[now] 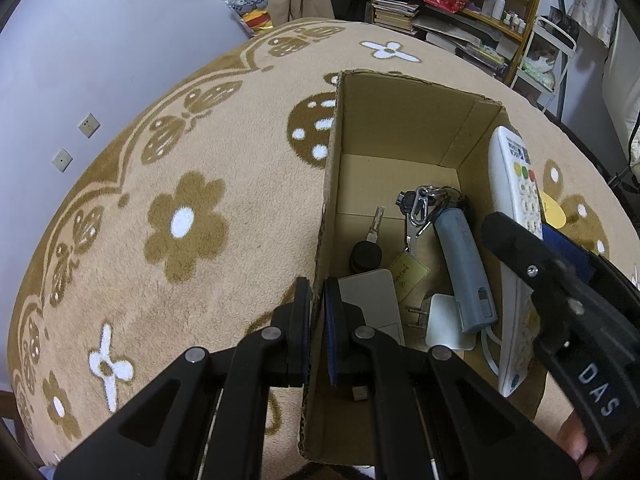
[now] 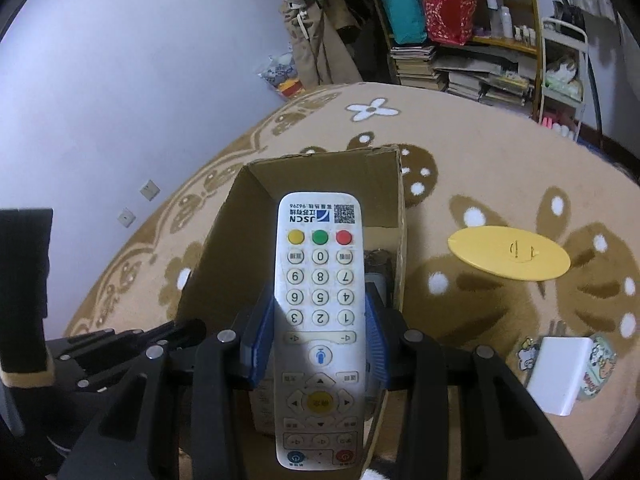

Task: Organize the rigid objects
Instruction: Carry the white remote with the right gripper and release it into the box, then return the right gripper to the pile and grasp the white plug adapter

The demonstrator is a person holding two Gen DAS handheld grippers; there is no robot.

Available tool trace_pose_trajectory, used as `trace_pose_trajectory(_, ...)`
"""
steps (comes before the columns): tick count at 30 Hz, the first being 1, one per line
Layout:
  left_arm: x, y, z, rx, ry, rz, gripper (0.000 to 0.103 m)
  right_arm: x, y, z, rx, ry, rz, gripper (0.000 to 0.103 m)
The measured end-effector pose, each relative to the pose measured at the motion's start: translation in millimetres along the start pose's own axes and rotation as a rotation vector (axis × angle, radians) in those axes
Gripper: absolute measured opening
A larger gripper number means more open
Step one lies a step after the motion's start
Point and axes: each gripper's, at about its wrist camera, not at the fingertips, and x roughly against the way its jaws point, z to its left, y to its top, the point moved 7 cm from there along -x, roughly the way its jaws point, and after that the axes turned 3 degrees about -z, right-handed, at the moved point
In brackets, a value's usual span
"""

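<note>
An open cardboard box (image 1: 404, 120) stands on the flowered rug. My left gripper (image 1: 318, 332) is shut on the box's left wall. Inside lie a car key (image 1: 366, 250), a key bunch (image 1: 424, 204), a grey-blue cylinder (image 1: 464, 268), a yellow card (image 1: 408, 272), a white plug adapter (image 1: 448, 324) and a grey flat device (image 1: 372, 296). My right gripper (image 2: 318, 344) is shut on a white remote control (image 2: 320, 304), held over the box (image 2: 320, 168); the remote (image 1: 512, 208) shows at the box's right wall in the left wrist view.
A yellow disc (image 2: 508, 258) and a white charger block (image 2: 558, 374) beside stickers lie on the rug (image 2: 480, 140) right of the box. A bookshelf (image 2: 472, 40) with bags and books stands at the back. The white wall is on the left.
</note>
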Motion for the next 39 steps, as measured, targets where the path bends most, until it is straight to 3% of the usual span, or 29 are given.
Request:
trace_pose_trajectory(10,0,0,0,-0.002,0.005,0.0,0.006,5,3,-2,-0.001,0.0,-0.01,0.045)
trace_pose_trajectory(14,1,-1,0,0.001,0.002,0.001,0.006,16,10,1,0.018,-0.008,-0.024,0.069)
trace_pose_trajectory(21,0,-1,1,0.003,0.0,0.001,0.006,47,19,-4,0.088,-0.071,-0.055,0.096)
trace_pose_trajectory(27,0,-1,1,0.003,0.0,0.002,0.006,63,14,-34,0.127,-0.188,-0.056,0.101)
trace_pose_trajectory(33,0,-1,1,0.002,0.001,0.002,0.006,71,4,-76,0.015,-0.237,-0.033,0.101)
trace_pose_trajectory(39,0,-1,1,0.003,0.001,0.002,0.006,69,-15,-123,-0.093,-0.304,0.05,0.101)
